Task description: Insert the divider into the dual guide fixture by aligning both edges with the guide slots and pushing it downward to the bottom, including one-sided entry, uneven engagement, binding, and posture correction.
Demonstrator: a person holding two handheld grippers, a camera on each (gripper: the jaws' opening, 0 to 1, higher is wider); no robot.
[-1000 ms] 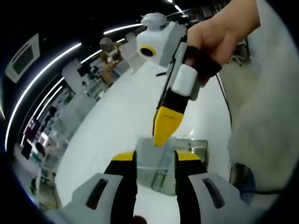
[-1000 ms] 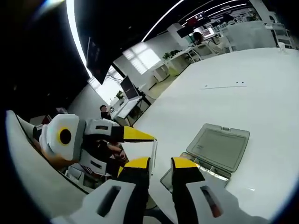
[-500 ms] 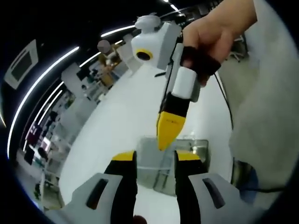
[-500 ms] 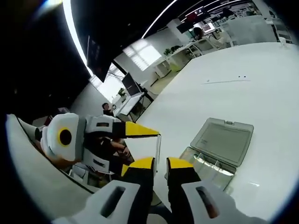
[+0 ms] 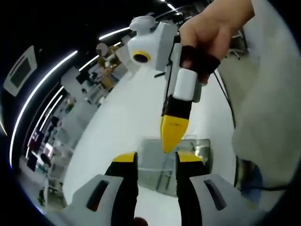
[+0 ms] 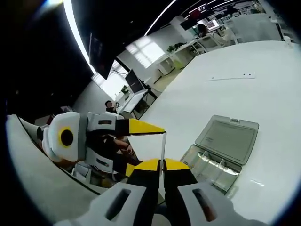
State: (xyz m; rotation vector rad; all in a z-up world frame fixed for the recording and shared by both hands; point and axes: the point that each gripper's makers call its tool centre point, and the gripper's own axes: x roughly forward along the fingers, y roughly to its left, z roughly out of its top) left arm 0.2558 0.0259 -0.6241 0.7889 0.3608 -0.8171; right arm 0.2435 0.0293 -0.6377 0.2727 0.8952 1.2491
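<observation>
In the left gripper view a clear divider plate (image 5: 155, 165) spans the gap between the yellow jaws of my left gripper (image 5: 156, 157), which is shut on it. My right gripper (image 5: 172, 140), held by a hand (image 5: 214, 33), reaches down from above and pinches the plate's top edge. In the right gripper view the divider (image 6: 162, 147) shows edge-on as a thin line. My right gripper (image 6: 161, 165) is shut on it, and the left gripper (image 6: 157, 129) meets its top from the left. The clear guide fixture box (image 6: 209, 162) lies on the table, lid (image 6: 229, 139) open.
The white table (image 6: 225, 89) stretches wide around the box (image 5: 200, 147). A cable (image 5: 225, 101) runs along it near the person's pale sleeve (image 5: 268, 108). Desks, monitors and a person stand far off beyond the table's edge.
My right gripper's jaws have closed from a clear gap onto the divider's thin edge. The left gripper's hold looks the same. Both views shifted slightly.
</observation>
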